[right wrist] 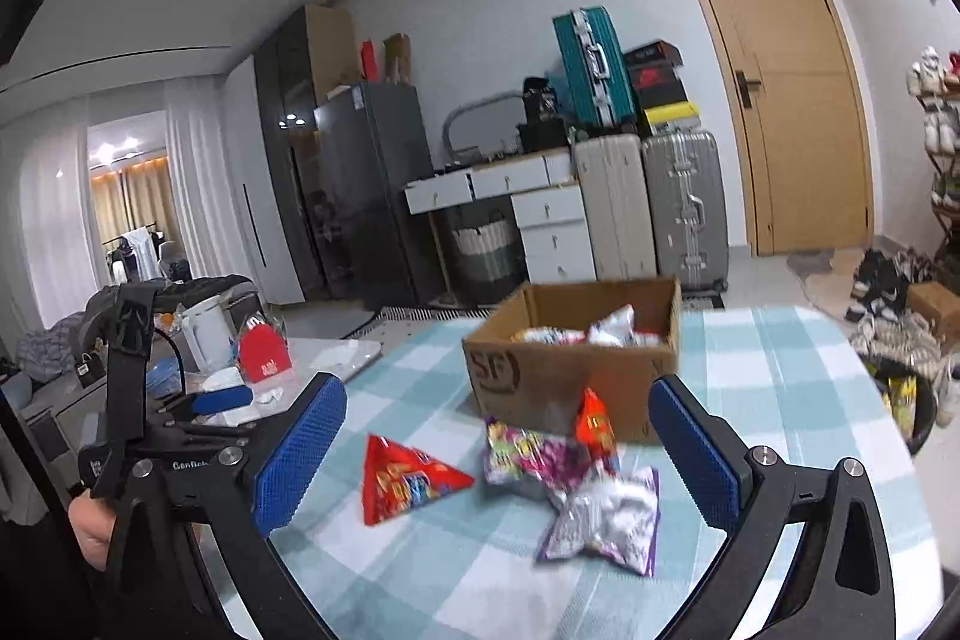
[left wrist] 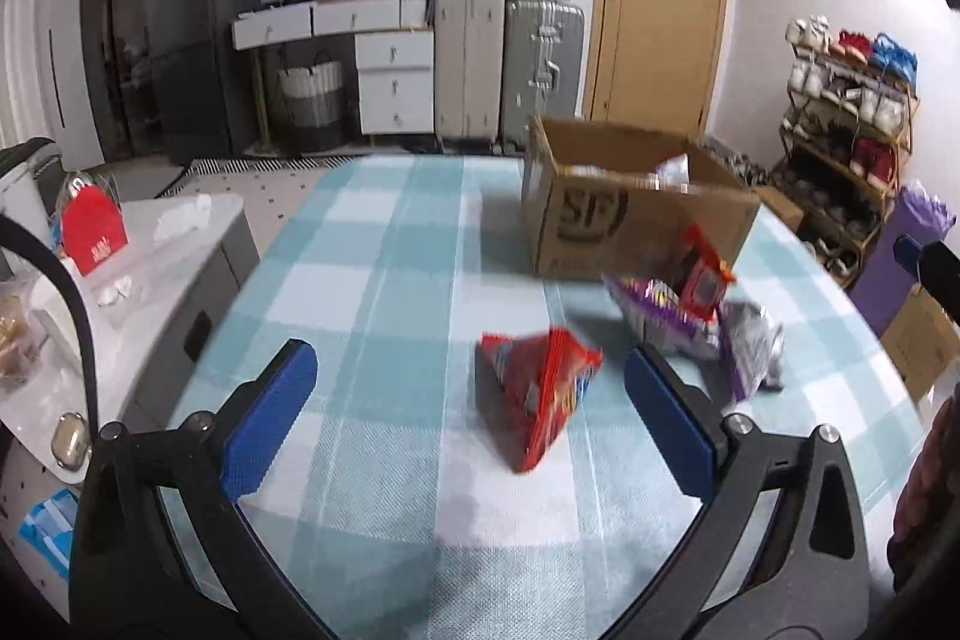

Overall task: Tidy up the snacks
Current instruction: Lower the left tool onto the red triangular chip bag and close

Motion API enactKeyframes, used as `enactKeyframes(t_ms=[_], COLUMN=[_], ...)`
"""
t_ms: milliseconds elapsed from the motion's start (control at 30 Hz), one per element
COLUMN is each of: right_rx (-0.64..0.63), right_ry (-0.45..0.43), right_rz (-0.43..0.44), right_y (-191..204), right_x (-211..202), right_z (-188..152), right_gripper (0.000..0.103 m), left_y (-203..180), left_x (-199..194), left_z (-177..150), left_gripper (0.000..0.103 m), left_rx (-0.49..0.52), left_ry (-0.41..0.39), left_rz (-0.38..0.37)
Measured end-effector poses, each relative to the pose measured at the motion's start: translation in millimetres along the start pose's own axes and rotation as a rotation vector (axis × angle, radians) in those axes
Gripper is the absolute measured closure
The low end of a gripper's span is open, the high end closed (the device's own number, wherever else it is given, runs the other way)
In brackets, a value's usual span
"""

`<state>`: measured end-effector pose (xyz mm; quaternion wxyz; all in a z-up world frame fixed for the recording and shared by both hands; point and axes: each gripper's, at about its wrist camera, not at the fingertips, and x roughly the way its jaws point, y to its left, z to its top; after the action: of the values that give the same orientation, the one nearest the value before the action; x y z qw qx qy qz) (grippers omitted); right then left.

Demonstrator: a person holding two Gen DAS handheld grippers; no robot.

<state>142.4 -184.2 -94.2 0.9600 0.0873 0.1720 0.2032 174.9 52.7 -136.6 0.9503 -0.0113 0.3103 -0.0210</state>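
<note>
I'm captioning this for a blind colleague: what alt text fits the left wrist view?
The open left gripper hangs above a red triangular snack bag on a blue-checked tablecloth. Beyond it lie purple, orange and silver packets before an open cardboard box, with suitcases and a wooden door behind.

I see the left gripper (left wrist: 471, 415) with its jaws spread wide; both blue pads (left wrist: 270, 418) are clear of contact and nothing is clamped. It points forward and downward. The right gripper (right wrist: 498, 460) is likewise fully spread, pads (right wrist: 696, 451) free, pitched less steeply. In the right wrist view, the left hand (right wrist: 90, 526) is wrapped around the left gripper's handle at the lower left edge.
</note>
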Motion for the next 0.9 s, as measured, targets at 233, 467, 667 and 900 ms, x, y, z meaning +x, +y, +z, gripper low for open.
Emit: enactKeyframes(t_ms=[233,467,667,900], right_rx=[0.019,0.018,0.068,0.092], right_ry=[0.068,0.137,0.167,0.171], right_rz=[-0.039,-0.037,-0.029,-0.013], right_y=[-21,-30,-41,-46], right_x=[22,34,45,46], right_z=[-31,-55,-61,-60], right_gripper=[0.001,0.001,0.001,0.001], left_y=[-14,-27,-27,-19], left_x=[28,61,90,126], left_z=[-4,-5,-1,-1], left_gripper=[0.001,0.001,0.001,0.001], left_rx=[0.004,0.022,0.001,-0.076], left_ry=[0.036,0.092,0.134,0.231], left_rz=[-0.015,-0.008,-0.009,-0.102])
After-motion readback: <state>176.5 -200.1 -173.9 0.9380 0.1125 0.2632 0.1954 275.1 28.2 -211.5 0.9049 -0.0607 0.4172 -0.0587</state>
